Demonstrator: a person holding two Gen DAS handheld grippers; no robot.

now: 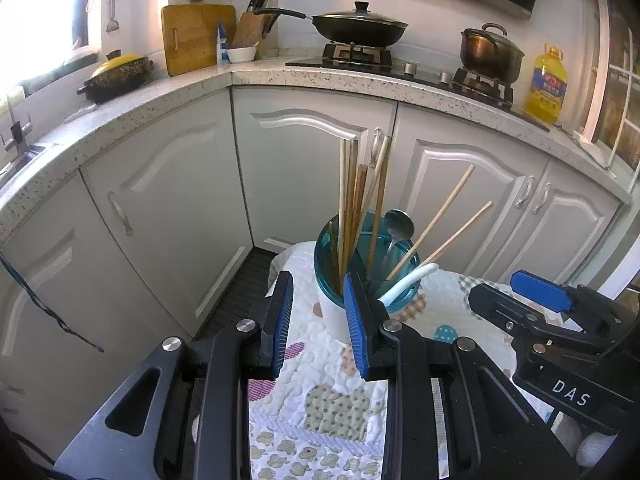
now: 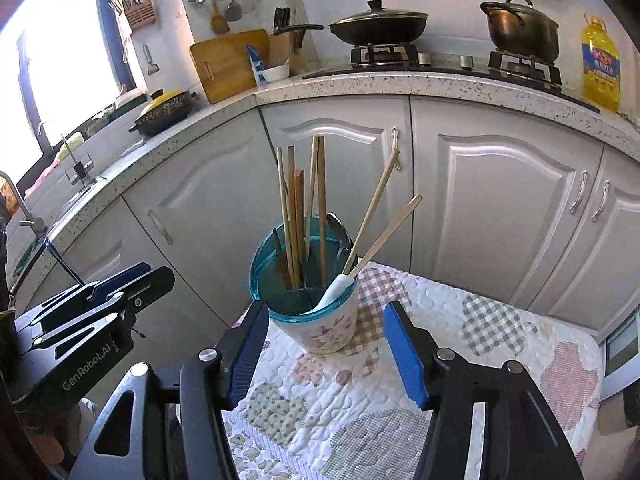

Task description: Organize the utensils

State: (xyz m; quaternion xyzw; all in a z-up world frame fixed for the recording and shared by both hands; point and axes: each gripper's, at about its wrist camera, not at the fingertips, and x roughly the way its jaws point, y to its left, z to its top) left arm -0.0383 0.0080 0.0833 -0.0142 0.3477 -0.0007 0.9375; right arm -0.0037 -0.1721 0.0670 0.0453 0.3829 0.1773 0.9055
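Observation:
A utensil holder (image 1: 332,316) (image 2: 328,328) with a teal rim and a white flowered body stands on a quilted cloth (image 1: 320,400) (image 2: 440,360). In it stand several wooden chopsticks (image 1: 346,200) (image 2: 296,220), a metal spoon (image 1: 399,224) (image 2: 340,232) and a white spoon (image 1: 408,280) (image 2: 336,290). My left gripper (image 1: 318,284) (image 2: 158,270) hovers open just short of the holder, on its left side, with nothing between its pads. My right gripper (image 2: 326,312) (image 1: 494,286) is open and empty, with the holder just ahead of its fingertips.
White cabinet doors (image 1: 312,168) run behind the table under a speckled counter (image 2: 400,84). On the counter are a lidded wok (image 1: 360,28), a pot (image 1: 490,52), a yellow oil bottle (image 1: 547,84), a cutting board (image 1: 192,36) and a knife block (image 1: 252,28). A sink tap (image 2: 24,208) is at the left.

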